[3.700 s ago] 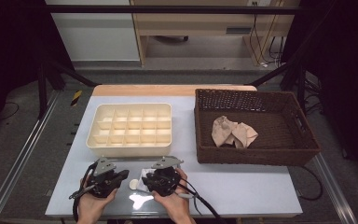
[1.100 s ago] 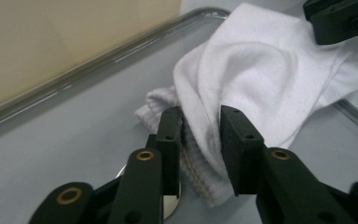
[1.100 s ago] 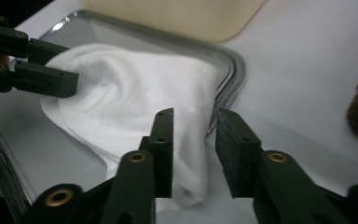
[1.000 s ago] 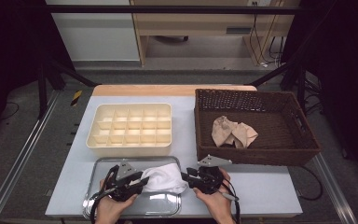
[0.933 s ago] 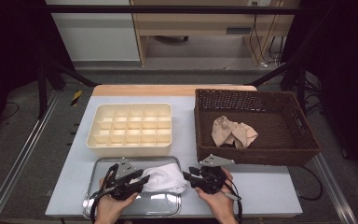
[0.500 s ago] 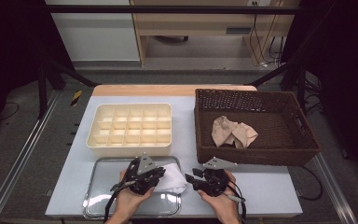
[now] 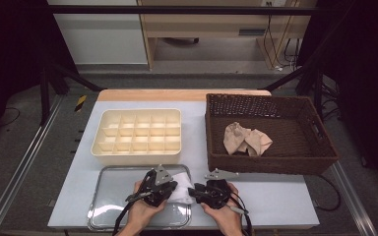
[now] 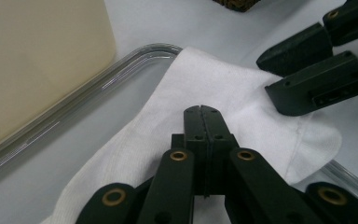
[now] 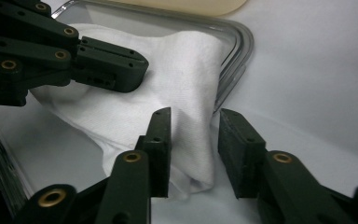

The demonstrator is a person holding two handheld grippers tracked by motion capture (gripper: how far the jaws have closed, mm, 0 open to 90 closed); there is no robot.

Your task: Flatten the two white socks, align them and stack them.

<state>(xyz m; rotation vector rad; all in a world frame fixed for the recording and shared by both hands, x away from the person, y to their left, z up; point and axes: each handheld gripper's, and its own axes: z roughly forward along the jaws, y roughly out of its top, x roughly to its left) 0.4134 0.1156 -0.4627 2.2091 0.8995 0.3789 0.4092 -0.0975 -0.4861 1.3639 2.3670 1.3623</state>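
The left gripper (image 8: 202, 111), jaws pressed together, rests on a white folded cloth (image 8: 223, 88); the right gripper (image 9: 193, 122), jaws parted, straddles that cloth's edge over a shiny metal tray (image 9: 235, 44).

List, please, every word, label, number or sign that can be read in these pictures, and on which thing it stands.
There is no readable text in these pictures.
The compartment tray, wicker basket, metal tray and white cloth are plain.
The left gripper and right gripper show holes and brass rivets, no lettering.
The yellow-black object on the floor is too small to read.
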